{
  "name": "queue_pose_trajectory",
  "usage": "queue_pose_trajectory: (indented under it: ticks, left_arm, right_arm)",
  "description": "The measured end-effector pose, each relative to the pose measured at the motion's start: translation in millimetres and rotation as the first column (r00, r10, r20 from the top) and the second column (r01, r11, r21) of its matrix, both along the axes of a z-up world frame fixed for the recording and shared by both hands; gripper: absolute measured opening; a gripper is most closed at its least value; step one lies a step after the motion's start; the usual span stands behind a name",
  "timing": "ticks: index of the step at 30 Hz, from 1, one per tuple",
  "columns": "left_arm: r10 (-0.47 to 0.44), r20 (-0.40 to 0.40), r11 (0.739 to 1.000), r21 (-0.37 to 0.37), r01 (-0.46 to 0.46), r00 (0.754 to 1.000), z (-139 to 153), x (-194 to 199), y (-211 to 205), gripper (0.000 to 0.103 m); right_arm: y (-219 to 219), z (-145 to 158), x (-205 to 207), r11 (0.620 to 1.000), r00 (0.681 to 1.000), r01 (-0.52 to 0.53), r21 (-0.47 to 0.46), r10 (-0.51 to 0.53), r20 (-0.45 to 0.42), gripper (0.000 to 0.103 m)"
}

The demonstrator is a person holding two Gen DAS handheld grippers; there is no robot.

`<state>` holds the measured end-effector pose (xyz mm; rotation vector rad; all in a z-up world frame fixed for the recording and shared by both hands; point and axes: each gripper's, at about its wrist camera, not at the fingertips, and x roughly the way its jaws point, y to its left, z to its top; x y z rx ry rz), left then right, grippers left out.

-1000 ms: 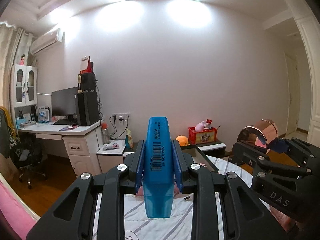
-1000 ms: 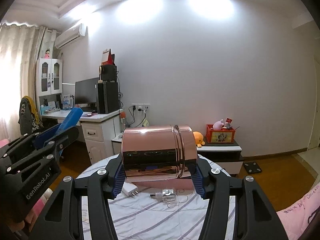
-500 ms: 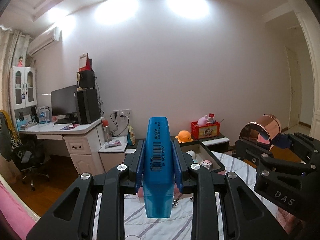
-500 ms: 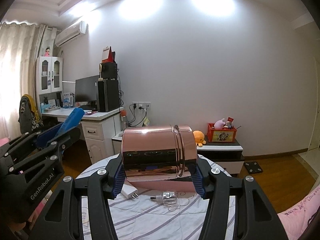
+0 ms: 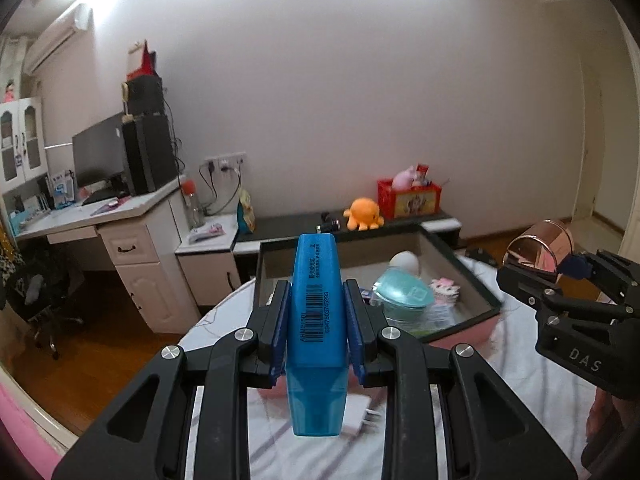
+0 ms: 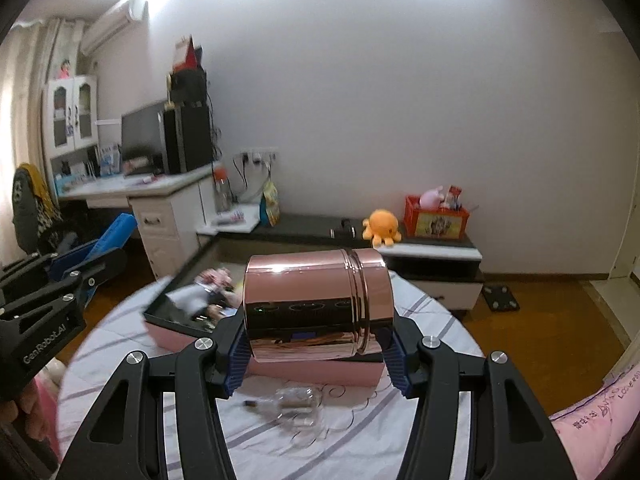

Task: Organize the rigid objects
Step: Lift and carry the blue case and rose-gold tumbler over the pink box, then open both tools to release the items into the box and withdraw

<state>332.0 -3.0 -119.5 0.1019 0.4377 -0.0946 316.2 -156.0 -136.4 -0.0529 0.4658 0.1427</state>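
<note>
Blue highlighter [image 5: 316,336] pinched in left fingers [image 5: 280,332]; right fingers [image 6: 236,354] clamp copper tin [image 6: 316,306] (box [image 6: 312,372] mostly hidden).

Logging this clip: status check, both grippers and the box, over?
Left gripper shut on blue highlighter. Right gripper shut on rose-gold tin, sideways. Both held above the table; open box ahead, partly filled. Path clear.
</note>
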Motion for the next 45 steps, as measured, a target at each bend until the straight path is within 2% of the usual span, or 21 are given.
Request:
queue_pose_trajectory:
  ticks: [5,9,12,16,19,20,22,23,24,26,28,29,30,31,37,39,45]
  left_arm:
    - [-0.022,-0.094,0.999,0.026,0.025,0.995,-23.7,52.8,-8.4,0.026]
    - [-0.034,-0.152,0.999,0.037,0.040,0.988,-42.7,84.7,-14.9,0.026]
    - [-0.024,-0.194,0.997,0.069,0.038,0.981,-57.7,99.4,-18.5,0.026]
    - [-0.013,-0.239,0.997,0.075,0.032,0.971,-70.6,114.8,-17.9,0.027]
    - [0.000,-0.230,0.997,0.075,0.018,0.973,-71.0,116.7,-14.2,0.027]
    - [0.001,-0.235,0.998,0.067,0.015,0.972,-71.0,116.6,-12.7,0.029]
    - [0.004,-0.235,0.999,0.053,0.008,0.972,-71.1,115.4,-10.5,0.043]
    - [0.017,-0.236,0.998,0.062,-0.002,0.972,-70.9,114.3,-10.7,0.060]
    - [0.022,-0.224,0.997,0.073,-0.006,0.974,-69.0,111.7,-10.6,0.071]
    - [0.030,-0.193,0.997,0.082,-0.014,0.981,-64.1,103.2,-10.2,0.074]
    - [0.026,-0.182,0.997,0.080,-0.012,0.983,-58.3,96.8,-8.5,0.078]
    - [0.033,-0.168,0.997,0.079,-0.020,0.985,-54.9,91.7,-7.5,0.084]
    - [0.041,-0.159,0.996,0.082,-0.028,0.986,-51.6,86.7,-6.2,0.087]
    - [0.045,-0.149,0.996,0.082,-0.033,0.988,-48.0,81.5,-4.7,0.087]
    - [0.059,-0.074,0.997,0.051,-0.055,0.996,-17.9,31.3,6.1,0.090]
    - [0.062,-0.034,0.997,0.037,-0.061,0.998,-6.0,7.4,9.2,0.097]
    - [0.076,0.077,0.997,0.005,-0.077,0.994,25.6,-64.1,11.8,0.103]
  right_arm:
    - [1.2,-31.7,52.6,0.999,0.994,0.008,-0.042,-0.013,-0.107,0.057]
    - [-0.1,-50.3,79.0,0.997,0.985,0.014,-0.076,-0.026,-0.170,0.057]
    - [2.4,-54.0,88.8,0.997,0.985,0.007,-0.078,-0.020,-0.172,0.057]
    - [8.5,-53.7,99.2,0.996,0.985,-0.008,-0.084,-0.007,-0.175,0.057]
    - [9.1,-54.4,104.2,0.998,0.983,-0.021,-0.056,0.011,-0.186,0.057]
    - [9.3,-54.5,105.0,0.998,0.982,-0.031,-0.046,0.021,-0.187,0.057]
    - [8.7,-55.6,108.9,0.998,0.982,-0.036,-0.045,0.027,-0.187,0.057]
    - [9.0,-58.5,108.3,0.997,0.979,-0.018,-0.079,0.002,-0.202,0.057]
    - [8.4,-61.0,107.1,0.997,0.977,-0.015,-0.077,-0.002,-0.213,0.057]
    - [5.7,-65.5,105.3,0.998,0.972,-0.022,-0.053,0.009,-0.233,0.057]
    - [6.9,-65.1,101.1,0.998,0.977,-0.013,-0.064,-0.001,-0.215,0.058]
    - [7.0,-62.7,97.1,0.998,0.979,-0.010,-0.063,-0.003,-0.202,0.067]
    - [5.5,-59.4,93.4,0.999,0.982,-0.009,-0.050,-0.001,-0.191,0.082]
    - [4.1,-55.0,89.1,0.999,0.983,-0.010,-0.037,0.003,-0.182,0.084]
    - [0.2,-17.3,46.7,1.000,0.995,-0.013,-0.016,0.011,-0.104,0.084]
    - [-1.3,0.0,19.4,1.000,0.999,-0.014,0.004,0.014,-0.050,0.084]
    - [2.4,31.9,-54.4,1.000,0.997,-0.015,0.027,0.013,0.073,0.084]
